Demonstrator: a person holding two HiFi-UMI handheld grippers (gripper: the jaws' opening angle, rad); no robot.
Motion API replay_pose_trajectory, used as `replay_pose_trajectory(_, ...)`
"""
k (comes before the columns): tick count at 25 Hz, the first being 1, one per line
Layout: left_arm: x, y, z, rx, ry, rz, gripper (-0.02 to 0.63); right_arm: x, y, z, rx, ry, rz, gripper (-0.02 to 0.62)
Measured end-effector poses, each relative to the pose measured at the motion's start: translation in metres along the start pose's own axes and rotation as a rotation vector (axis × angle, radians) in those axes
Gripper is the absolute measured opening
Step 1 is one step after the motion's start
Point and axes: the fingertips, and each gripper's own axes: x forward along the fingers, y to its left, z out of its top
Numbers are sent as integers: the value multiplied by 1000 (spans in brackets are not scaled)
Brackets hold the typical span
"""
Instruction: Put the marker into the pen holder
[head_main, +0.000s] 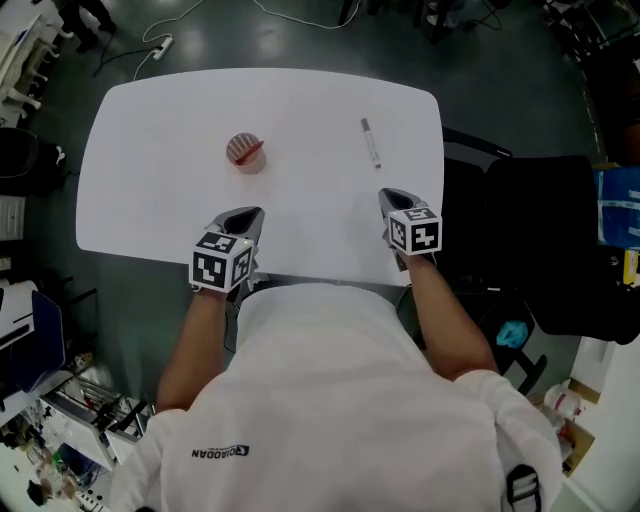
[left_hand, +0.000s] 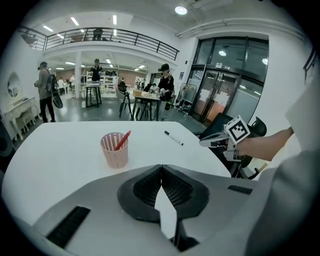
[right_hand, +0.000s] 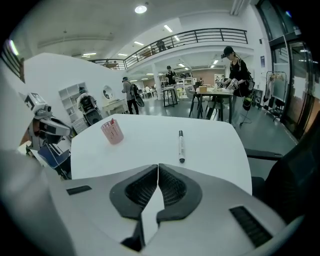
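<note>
the left gripper (head_main: 243, 215) and the right gripper (head_main: 390, 196) sit at the near edge of the white rounded table (head_main: 150, 150), jaws pressed together on nothing, the white black-capped marker (head_main: 371, 143) lying flat just ahead of the right gripper, the pink perforated pen holder (head_main: 245, 153) ahead of the left gripper.

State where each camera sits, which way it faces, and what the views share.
Head view: on the person's head, looking steeply down at the table; shows arms, shirt, left gripper and right gripper.
Left gripper view: on the left gripper, looking past its shut jaws across the table toward the pen holder; right gripper at right.
Right gripper view: on the right gripper, looking past its shut jaws at the marker; left gripper at far left.
Shared: all three show marker and pen holder.
</note>
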Motion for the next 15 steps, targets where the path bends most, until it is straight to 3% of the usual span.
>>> replay_pose_trajectory(15, -7, 11, -27, -90, 65, 85, 28, 82, -52, 14, -53, 45, -43, 101)
